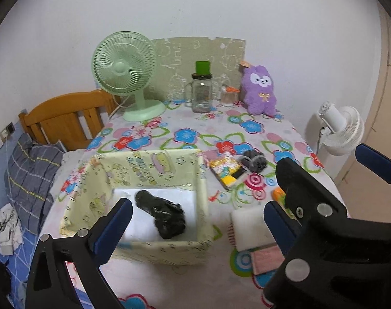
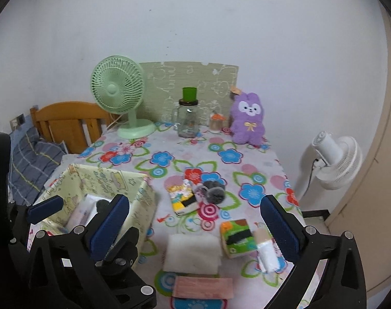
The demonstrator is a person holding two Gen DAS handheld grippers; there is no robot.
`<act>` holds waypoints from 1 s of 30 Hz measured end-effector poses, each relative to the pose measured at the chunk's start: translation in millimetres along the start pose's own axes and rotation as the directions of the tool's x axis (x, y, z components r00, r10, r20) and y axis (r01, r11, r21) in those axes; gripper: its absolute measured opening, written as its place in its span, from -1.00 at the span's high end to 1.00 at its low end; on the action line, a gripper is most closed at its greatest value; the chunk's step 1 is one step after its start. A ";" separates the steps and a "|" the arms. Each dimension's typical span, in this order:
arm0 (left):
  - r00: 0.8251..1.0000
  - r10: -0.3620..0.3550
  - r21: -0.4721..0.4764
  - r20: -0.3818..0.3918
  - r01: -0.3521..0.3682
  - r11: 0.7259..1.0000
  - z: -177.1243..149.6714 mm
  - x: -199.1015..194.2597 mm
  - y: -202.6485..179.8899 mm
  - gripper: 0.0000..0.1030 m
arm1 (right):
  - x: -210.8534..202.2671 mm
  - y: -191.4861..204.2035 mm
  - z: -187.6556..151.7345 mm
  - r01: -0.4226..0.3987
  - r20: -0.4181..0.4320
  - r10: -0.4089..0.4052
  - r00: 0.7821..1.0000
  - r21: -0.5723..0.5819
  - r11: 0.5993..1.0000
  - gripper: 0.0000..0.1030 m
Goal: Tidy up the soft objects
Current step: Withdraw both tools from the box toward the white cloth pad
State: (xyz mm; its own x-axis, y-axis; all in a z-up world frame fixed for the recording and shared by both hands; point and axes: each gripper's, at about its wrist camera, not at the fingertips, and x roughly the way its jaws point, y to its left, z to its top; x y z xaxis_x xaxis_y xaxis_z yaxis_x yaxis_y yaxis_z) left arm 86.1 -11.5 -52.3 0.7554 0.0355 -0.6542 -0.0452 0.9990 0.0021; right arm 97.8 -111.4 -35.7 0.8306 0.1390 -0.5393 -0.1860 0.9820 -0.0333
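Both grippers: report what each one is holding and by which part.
Nothing is held. The left gripper hangs open above the fabric box; the right gripper is open over the table, empty.

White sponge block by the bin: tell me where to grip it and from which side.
Grip the white sponge block across its left and right edges, coming down from above with the open right gripper. It lies flat, overlapping the pink cloth, so its sides are probably the easiest hold.

Open floral tablecloth (image 2: 175, 139) mid-table; fabric bin (image 1: 149, 170) left, fan (image 1: 123, 72) and jar (image 1: 201, 92) behind.
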 end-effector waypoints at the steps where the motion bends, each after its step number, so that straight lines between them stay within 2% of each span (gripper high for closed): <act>1: 1.000 -0.009 0.004 0.001 0.009 1.000 -1.6 -0.5 -3.8 -0.99 | -1.3 -2.7 -1.7 0.002 -0.001 -0.002 1.000 0.005 1.000 -1.00; 9: 0.999 -0.048 0.028 0.017 0.048 0.998 -11.7 -4.0 -27.7 -0.99 | -5.7 -25.7 -16.8 -0.003 -0.046 0.005 0.999 0.038 0.999 -1.00; 22: 0.991 -0.124 0.082 -0.046 0.127 0.988 -31.4 11.2 -66.7 -0.99 | -4.7 -58.4 -45.1 0.036 -0.083 -0.031 0.996 0.053 0.998 -1.00; 30: 0.985 -0.141 0.120 -0.094 0.152 0.981 -44.5 24.3 -83.4 -0.99 | 2.8 -72.4 -63.1 0.053 -0.115 -0.046 0.992 0.054 0.997 -1.00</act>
State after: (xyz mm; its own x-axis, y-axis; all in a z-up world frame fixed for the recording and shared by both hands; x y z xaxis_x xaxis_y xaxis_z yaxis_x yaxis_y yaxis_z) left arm 79.2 -95.2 -102.1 0.6893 -0.1087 -0.7163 0.1492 0.9888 -0.0064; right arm 80.5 -190.2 -87.9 0.7723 0.0777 -0.6305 -0.1135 0.9934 -0.0166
